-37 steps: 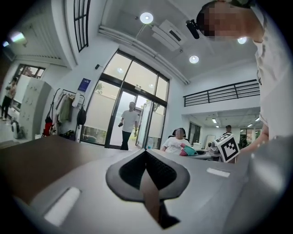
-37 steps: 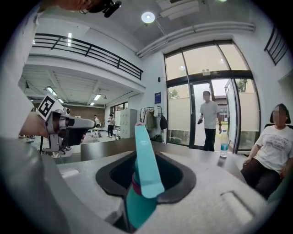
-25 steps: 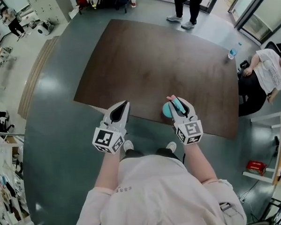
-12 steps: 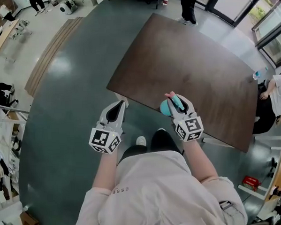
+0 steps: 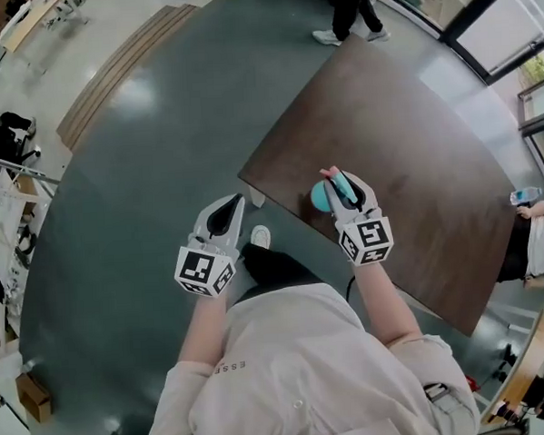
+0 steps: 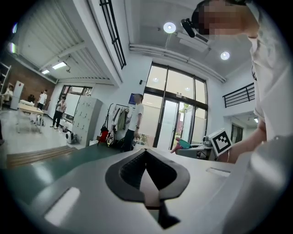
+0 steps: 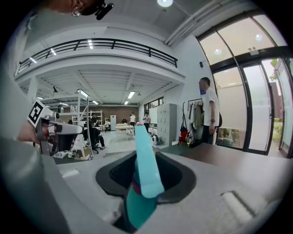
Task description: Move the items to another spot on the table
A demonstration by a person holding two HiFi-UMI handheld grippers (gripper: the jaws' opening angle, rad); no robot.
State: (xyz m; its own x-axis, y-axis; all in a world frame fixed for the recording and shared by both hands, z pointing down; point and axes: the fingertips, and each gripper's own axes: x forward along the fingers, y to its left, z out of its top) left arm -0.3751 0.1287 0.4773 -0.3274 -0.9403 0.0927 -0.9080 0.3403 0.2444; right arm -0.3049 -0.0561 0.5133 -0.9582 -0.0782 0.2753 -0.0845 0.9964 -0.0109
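Item: teal item [image 5: 321,197], a thin flat blade with a pink tip and a dark band lower down. It hung in the air just inside the near edge of the tabletop [image 5: 413,132], close to its near-left corner.
Right tongs [image 5: 341,183]: clamped on the teal item, blade standing up between the pads.
Left tongs [image 5: 235,203]: together and empty, over the floor [image 5: 160,154] off that same corner.
Handling (judged): probably light, stiff, smooth plastic. The thin blade could swivel in a narrow pinch, so it is best held at the thicker part by the band, flat faces to the pads.
Change vs earlier: grip and both tongs' pose were the same. The tabletop had swung right in the head view. The item had moved from the middle of the near edge to the corner.
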